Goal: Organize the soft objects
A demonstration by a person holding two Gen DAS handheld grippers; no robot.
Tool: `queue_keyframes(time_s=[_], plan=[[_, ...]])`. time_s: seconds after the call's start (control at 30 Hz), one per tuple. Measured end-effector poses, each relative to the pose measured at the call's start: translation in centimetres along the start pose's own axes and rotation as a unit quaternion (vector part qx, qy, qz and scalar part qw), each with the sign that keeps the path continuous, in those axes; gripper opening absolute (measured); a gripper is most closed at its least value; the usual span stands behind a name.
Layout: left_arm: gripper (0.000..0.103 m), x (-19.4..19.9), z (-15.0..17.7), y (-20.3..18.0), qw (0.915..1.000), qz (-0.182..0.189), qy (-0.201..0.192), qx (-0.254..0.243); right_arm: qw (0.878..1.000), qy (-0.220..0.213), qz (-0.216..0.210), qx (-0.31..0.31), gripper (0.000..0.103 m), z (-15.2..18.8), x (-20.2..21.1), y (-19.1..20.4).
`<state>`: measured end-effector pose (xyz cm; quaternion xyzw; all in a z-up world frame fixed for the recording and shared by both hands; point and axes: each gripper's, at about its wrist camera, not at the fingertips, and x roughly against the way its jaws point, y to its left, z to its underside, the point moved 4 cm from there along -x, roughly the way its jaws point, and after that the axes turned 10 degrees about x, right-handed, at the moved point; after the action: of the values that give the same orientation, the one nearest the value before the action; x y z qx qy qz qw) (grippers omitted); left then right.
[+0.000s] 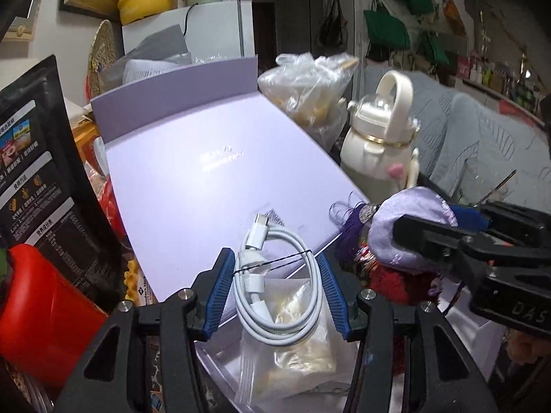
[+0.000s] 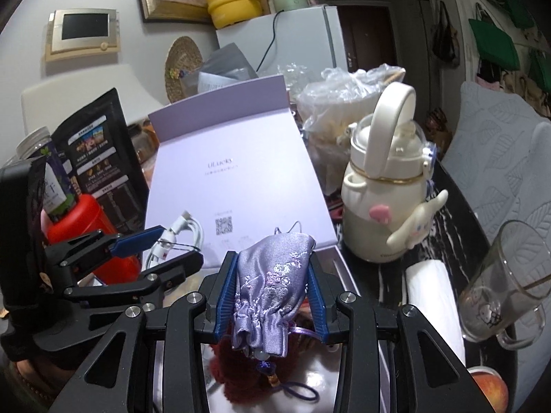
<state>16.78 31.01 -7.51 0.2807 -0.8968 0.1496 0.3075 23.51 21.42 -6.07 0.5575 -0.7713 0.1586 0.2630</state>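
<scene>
The left gripper (image 1: pixel 273 268) holds a coiled white charging cable (image 1: pixel 275 296), its blue-padded fingers (image 1: pixel 220 285) clamped on the coil's two sides; a thin black band runs across the coil between them. The cable hangs over the near edge of the open lavender box lid (image 1: pixel 193 186), above a clear zip bag (image 1: pixel 299 351) lying just below it.

The right gripper (image 2: pixel 273 275) has its fingers (image 2: pixel 225 292) pressed together on a lilac embroidered satin pouch (image 2: pixel 272 282), gathered end toward the camera, with a beaded tassel cord (image 2: pixel 292 390) dangling beneath. The pouch sits at the near right corner of the lavender lid, over a dark red fuzzy object (image 2: pixel 234 378) whose nature I cannot tell.

To the right of the lid on the dark surface (image 2: pixel 451 206) stands a cream water bottle (image 2: pixel 382 199) with a loop handle and a small white dog charm; further right of it, a glass mug (image 2: pixel 506 282). To the lid's left stand a black printed food pouch (image 2: pixel 100 158) and a red container (image 2: pixel 89 234). Behind the lid's far right corner lies a crumpled clear plastic bag (image 2: pixel 341 99).
</scene>
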Motion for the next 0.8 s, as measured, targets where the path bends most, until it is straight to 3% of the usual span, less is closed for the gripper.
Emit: queue_keyframes(time_s=[0.23,0.63,0.8], plan=[[0.050,-1.5,0.6,0.9,0.9995,-0.012,0.028,0.009,1.000,0.015,0.006,0.005,0.037,0.6,-1.1,0.1],[0.050,-2.8,1.4,0.1,0.9987,-0.028,0.041,-0.014,0.996,0.090,0.026,-0.010,0.038,2.9,-4.1,-1.3],[0.050,-2.8,1.4,-0.1,0.9986,-0.028,0.040,-0.017,0.995,0.094,0.028,-0.006,0.038,3.0,-4.2,-1.2]])
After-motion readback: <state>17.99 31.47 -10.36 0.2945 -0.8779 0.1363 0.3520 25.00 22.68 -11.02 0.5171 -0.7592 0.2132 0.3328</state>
